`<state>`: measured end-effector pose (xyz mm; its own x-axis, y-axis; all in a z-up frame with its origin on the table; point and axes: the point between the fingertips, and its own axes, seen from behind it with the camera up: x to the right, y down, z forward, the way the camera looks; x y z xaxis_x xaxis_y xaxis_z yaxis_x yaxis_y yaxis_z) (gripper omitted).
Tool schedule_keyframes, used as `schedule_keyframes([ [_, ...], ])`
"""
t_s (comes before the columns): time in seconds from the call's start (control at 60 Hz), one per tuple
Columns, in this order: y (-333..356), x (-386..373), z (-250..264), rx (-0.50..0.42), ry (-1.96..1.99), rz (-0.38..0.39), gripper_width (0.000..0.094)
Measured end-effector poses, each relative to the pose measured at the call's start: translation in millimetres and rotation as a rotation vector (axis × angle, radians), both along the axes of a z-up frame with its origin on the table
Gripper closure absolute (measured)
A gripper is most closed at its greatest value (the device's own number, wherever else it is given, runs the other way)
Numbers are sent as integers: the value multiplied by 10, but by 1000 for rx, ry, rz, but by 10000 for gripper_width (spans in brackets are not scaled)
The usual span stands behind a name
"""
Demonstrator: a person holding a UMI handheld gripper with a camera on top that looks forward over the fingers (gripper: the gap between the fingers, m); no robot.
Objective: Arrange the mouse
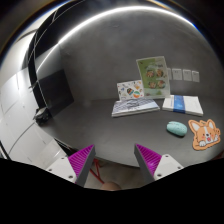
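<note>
A light mint-green mouse (176, 128) lies on the grey table, far ahead and to the right of my fingers. Right beside it is an orange corgi-shaped mouse pad (204, 132); the mouse sits just off its left edge. My gripper (115, 160) is open, its purple pads (82, 158) spread wide apart with nothing held between them. A pinkish-red thing (100, 178) shows low between the fingers; I cannot tell what it is.
Picture books stand and lie at the back (152, 72), with a flat booklet (134, 106) and a blue-and-white book (183, 104) beside them. A dark monitor (52, 88) stands at the left. The grey table surface (110, 125) stretches ahead of the fingers.
</note>
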<state>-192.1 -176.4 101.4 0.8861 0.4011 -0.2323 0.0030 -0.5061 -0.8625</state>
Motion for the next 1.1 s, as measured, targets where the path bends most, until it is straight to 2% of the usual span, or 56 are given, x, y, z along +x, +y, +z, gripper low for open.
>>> schedule_keyframes([
  [0.133,197,336,-179,34,-113,-12,121],
  [0.267,462,958,-489,-34,-147,-109,117],
  [0.483,1231,2127,-750,-15,-266,-245,115],
  [0.567,1499,2414,-976,-38,-352,-242,114],
  [0.633,1640,2447,-1145,-76,-362,-208,105],
  [0.767,1989,2339,-1127,-52,-334,-169,126],
  [0.9,2296,2250,-1150,-85,-282,-179,138],
  [0.967,2450,2247,-1159,-94,-251,-204,175],
  [0.983,2486,2254,-1164,-91,-253,-205,140],
  [1.0,2522,2255,-1161,-88,-252,-210,213],
  [1.017,2545,2254,-1164,-90,-249,-214,197],
  [1.033,2574,2257,-1161,-90,-244,-224,270],
  [1.05,2594,2262,-1162,-92,-240,-234,244],
  [1.083,2621,2280,-1164,-95,-240,-252,300],
  [1.1,2626,2286,-1165,-96,-241,-260,367],
])
